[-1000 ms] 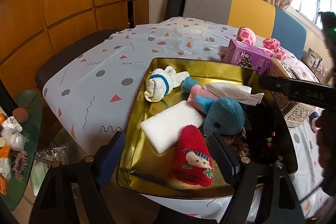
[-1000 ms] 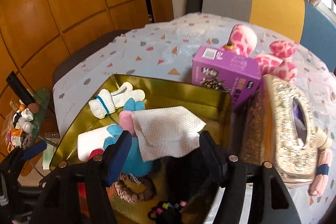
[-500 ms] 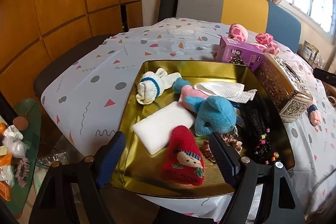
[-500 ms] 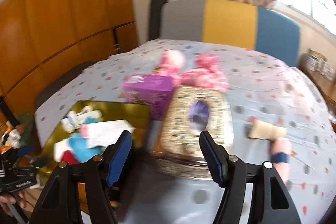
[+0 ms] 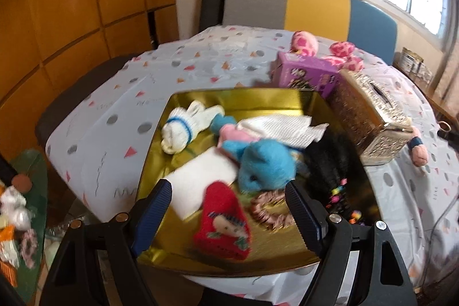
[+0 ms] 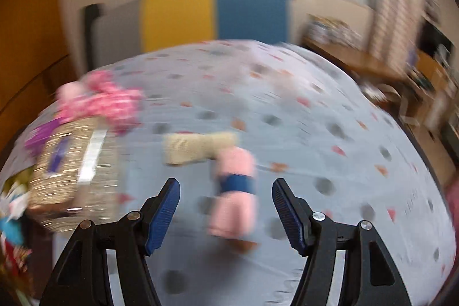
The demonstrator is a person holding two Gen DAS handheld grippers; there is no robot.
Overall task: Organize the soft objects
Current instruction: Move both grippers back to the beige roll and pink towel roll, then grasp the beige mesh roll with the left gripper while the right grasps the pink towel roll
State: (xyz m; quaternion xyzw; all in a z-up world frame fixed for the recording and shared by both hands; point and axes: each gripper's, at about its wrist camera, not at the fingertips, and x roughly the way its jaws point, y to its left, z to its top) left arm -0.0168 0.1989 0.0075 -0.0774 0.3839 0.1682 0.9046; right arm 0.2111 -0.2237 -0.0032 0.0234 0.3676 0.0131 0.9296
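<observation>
A gold tray (image 5: 252,96) holds a blue plush (image 5: 264,162), a red knitted sock (image 5: 223,225), a white bunny toy (image 5: 183,128), a white sponge (image 5: 200,179), a tissue (image 5: 281,125), a black hair piece (image 5: 332,162) and a pink scrunchie (image 5: 269,211). My left gripper (image 5: 229,208) hangs open above the tray's near end, the red sock between its fingers, untouched. My right gripper (image 6: 226,205) is open over the tablecloth, with a pink plush with a blue band (image 6: 235,188) lying between and beyond its fingers. A beige knitted piece (image 6: 195,151) lies just past it. The right view is blurred.
A glittery gold tissue box (image 5: 370,122) and a purple box (image 5: 307,73) stand right of the tray, with pink spotted plush toys (image 5: 324,48) behind. A grey, yellow and blue chair back (image 5: 309,5) is at the table's far side. A green side table (image 5: 25,191) with clutter stands at lower left.
My right gripper has swung fast from over the tray, past the tissue box, to the pink plush on the tablecloth. The left gripper has drifted slightly and rolled a little; both grippers stay open.
</observation>
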